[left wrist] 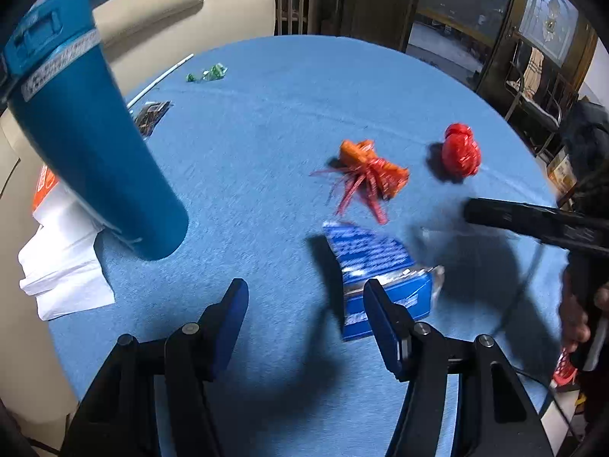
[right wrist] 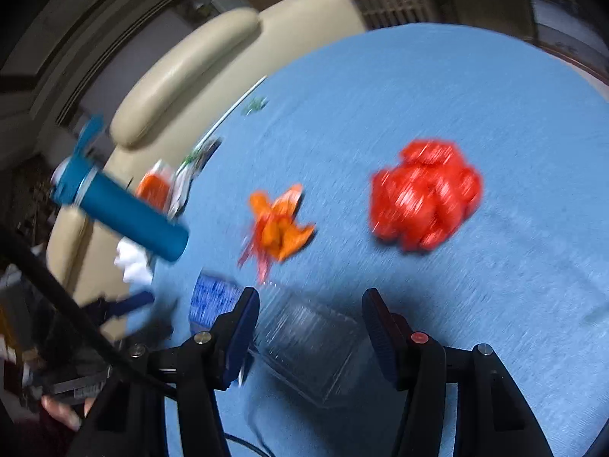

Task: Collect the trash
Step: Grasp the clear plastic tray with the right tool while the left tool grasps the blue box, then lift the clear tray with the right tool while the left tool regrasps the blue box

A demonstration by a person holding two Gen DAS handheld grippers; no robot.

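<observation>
On the round blue table (left wrist: 266,122) lie a crumpled red wrapper (left wrist: 460,152), an orange wrapper with red strips (left wrist: 371,173) and a blue-and-silver packet (left wrist: 375,266). My left gripper (left wrist: 306,312) is open, just left of the blue packet, its right finger in front of it. My right gripper (right wrist: 310,318) is open above a clear plastic tray (right wrist: 312,342). The right wrist view is blurred; the red wrapper (right wrist: 424,194), the orange wrapper (right wrist: 279,224) and the blue packet (right wrist: 211,301) lie ahead of it.
A tall blue bottle (left wrist: 91,141) stands at the left by white paper (left wrist: 64,266). A dark wrapper (left wrist: 152,116), a green wrapper (left wrist: 207,73) and a white straw (left wrist: 160,80) lie at the far left edge. A beige sofa (left wrist: 182,15) stands behind.
</observation>
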